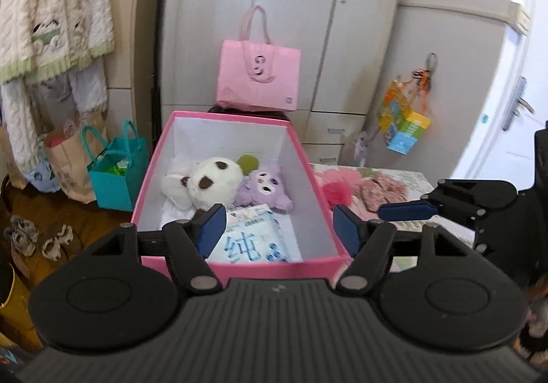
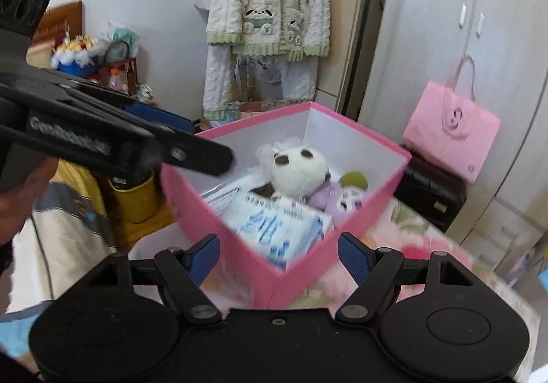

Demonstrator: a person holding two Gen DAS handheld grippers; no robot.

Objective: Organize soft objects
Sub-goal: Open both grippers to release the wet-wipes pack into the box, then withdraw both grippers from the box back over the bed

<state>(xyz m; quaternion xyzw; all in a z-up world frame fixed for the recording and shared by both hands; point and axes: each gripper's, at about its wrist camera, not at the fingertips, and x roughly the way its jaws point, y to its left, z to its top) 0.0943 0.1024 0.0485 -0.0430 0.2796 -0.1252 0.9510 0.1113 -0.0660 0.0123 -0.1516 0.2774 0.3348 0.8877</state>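
Observation:
A pink box (image 1: 318,208) with white inner walls stands on the bed and also shows in the right wrist view (image 2: 219,232). Inside lie a white plush (image 1: 212,182) (image 2: 298,170), a purple plush (image 1: 263,187) (image 2: 342,199), a green item (image 1: 248,163) and a blue-white tissue pack (image 1: 250,239) (image 2: 281,225). My left gripper (image 1: 279,230) is open and empty over the box's near edge. My right gripper (image 2: 279,258) is open and empty at a box corner. A pink fluffy item (image 1: 339,187) and a pink patterned cloth (image 1: 383,189) lie on the bed right of the box.
A pink tote bag (image 1: 258,78) stands on a black case (image 2: 431,191) behind the box, before the wardrobe (image 1: 308,6). A teal bag (image 1: 116,174), a paper bag (image 1: 68,163) and shoes (image 1: 37,235) are on the floor at left. A fluffy jacket (image 2: 270,2) hangs on the wall.

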